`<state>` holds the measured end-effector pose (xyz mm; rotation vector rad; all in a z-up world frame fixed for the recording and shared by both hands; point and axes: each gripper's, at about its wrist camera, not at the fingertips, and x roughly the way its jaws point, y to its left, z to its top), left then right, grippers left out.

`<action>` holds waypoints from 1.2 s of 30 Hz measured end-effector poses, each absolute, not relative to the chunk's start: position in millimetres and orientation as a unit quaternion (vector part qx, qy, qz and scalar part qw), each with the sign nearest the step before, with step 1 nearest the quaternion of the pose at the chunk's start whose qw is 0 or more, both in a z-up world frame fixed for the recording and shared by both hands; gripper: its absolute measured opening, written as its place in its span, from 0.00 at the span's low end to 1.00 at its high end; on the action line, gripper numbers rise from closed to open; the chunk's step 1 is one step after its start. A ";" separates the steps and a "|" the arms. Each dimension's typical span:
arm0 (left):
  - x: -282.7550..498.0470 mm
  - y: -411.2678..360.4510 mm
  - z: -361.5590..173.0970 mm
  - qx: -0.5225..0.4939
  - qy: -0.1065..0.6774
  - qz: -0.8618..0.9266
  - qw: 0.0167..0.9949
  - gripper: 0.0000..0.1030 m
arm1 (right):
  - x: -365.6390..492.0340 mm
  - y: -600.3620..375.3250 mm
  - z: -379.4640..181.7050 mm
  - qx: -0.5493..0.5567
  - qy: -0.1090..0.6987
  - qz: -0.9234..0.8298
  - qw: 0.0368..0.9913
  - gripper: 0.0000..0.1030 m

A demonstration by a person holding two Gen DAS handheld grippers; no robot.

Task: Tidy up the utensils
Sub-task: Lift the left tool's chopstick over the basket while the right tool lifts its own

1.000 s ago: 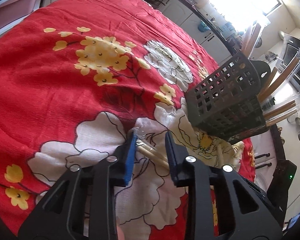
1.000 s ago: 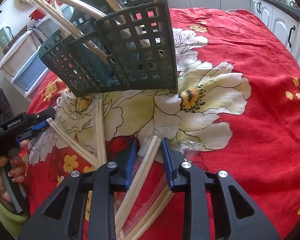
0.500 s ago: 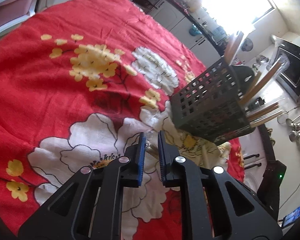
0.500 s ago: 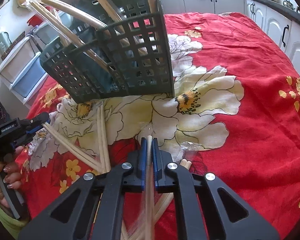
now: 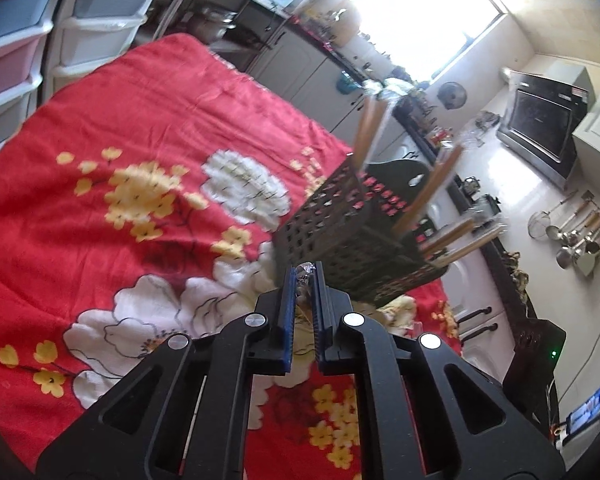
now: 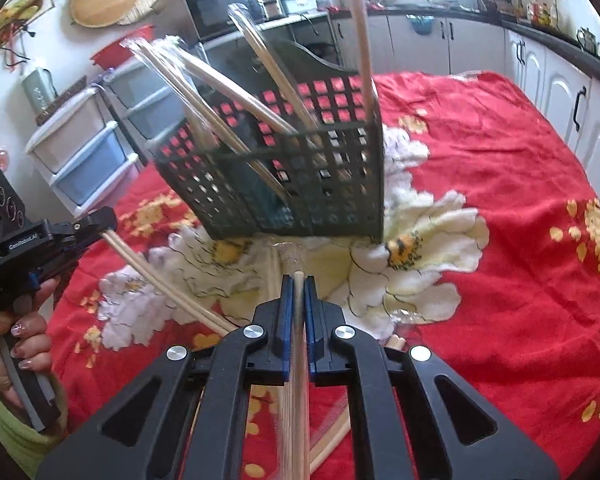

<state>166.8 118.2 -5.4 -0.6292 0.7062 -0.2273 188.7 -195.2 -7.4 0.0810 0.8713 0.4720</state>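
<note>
My right gripper (image 6: 296, 284) pinched a wrapped chopstick pair (image 6: 298, 344) at six o'clock from the slotted basket (image 6: 292, 168). My left gripper (image 5: 303, 276), at eight o'clock, clamped another wrapped pair (image 6: 160, 280) by its end, above the red cloth (image 6: 500, 200).

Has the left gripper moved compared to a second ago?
Yes. The left gripper has lifted off the red floral cloth and now sits higher against the dark utensil basket, with its jaws closed on wrapped chopsticks.
</note>
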 end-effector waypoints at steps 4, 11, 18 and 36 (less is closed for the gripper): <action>166.3 110.0 7.6 -0.292 0.329 -0.125 0.889 0.04 | 183.3 -191.3 8.2 0.033 0.398 0.234 0.886 0.06; 166.9 95.1 32.8 -0.276 0.308 -0.153 0.897 0.03 | 179.3 -188.3 29.9 0.030 0.369 0.246 0.896 0.06; 168.5 82.6 57.8 -0.258 0.286 -0.177 0.906 0.03 | 176.2 -188.4 50.0 0.031 0.337 0.253 0.906 0.06; 173.4 74.0 128.7 -0.228 0.204 -0.205 0.930 0.03 | 183.3 -201.5 122.0 0.049 0.192 0.253 0.947 0.06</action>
